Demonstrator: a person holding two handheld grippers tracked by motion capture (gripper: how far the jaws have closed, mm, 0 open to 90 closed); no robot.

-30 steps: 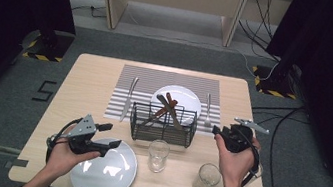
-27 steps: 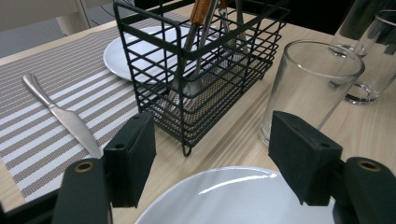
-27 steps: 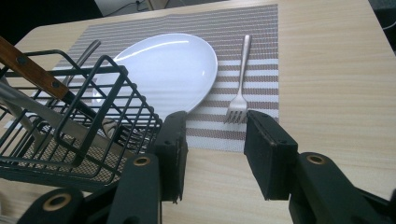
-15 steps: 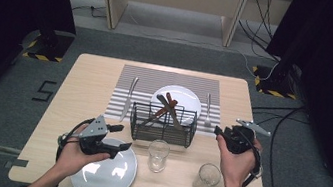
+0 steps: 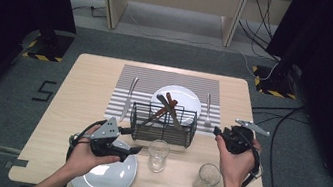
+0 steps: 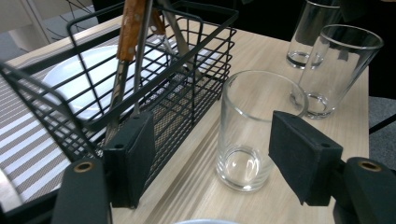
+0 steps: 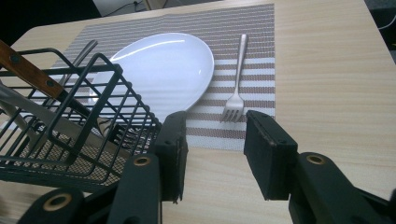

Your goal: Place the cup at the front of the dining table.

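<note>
Left hand-held gripper (image 5: 134,149), over near plate (image 5: 105,182): jaws spread wide, nothing pinched. In left gripper view, same hand-held gripper (image 6: 210,154) lined up on empty glass (image 6: 254,130), one pad to each side, both clear of the wall. No contact yet.

Glass (image 5: 158,155) on bare worktop (image 5: 84,90), just in front of wire basket (image 5: 163,123), close to it but apart. Second glass (image 5: 206,179) further toward the right hand, well apart.

Judged reason for the hold: level approach from the side, jaws spanning the glass's width, so as to close across the wall rather than on the rim. Wide spread probably chosen for clearance against the basket (image 6: 140,70) next to the left pad.

Right hand-held gripper (image 5: 218,131) at the basket's right end, jaws spread, empty. In right gripper view (image 7: 215,135), aimed past the basket corner toward the fork (image 7: 236,79) and the far plate (image 7: 159,70) on the striped mat (image 7: 252,37). Judged as waiting, or set to steady the basket; cannot tell which.

Orientation of glass: upright, base flat on worktop, mouth up. Long axis vertical, at right angles to the jaws' line of closing. No tilt visible. Slightly narrower at base than at mouth, so grip low on the wall judged liable to slip upward.
</note>
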